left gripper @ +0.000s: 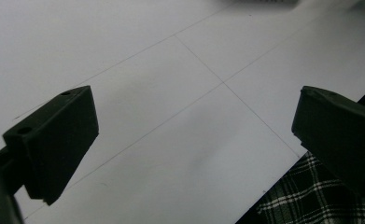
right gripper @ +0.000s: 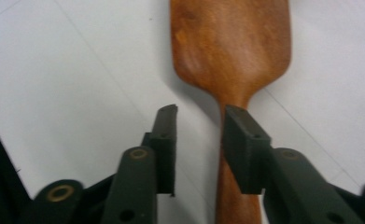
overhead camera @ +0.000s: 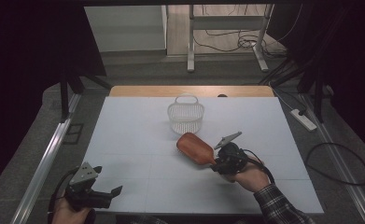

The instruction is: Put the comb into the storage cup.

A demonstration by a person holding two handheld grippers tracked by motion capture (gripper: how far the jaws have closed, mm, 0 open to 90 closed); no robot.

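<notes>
A reddish-brown wooden paddle lies flat on the white table, its broad blade pointing toward the far left and its handle toward the person's right hand. My right gripper hovers over that handle. In the right gripper view the jaws stand a little apart, with bare table showing in the gap. The paddle runs beneath the right-hand jaw, and no pad presses on it. My left gripper rests at the table's near left corner. Its jaws are wide open over bare table.
A white basket with a hoop handle stands just beyond the paddle, toward the far middle of the table. A plaid sleeve lies at the near edge. On the floor to the right are a power strip and cables.
</notes>
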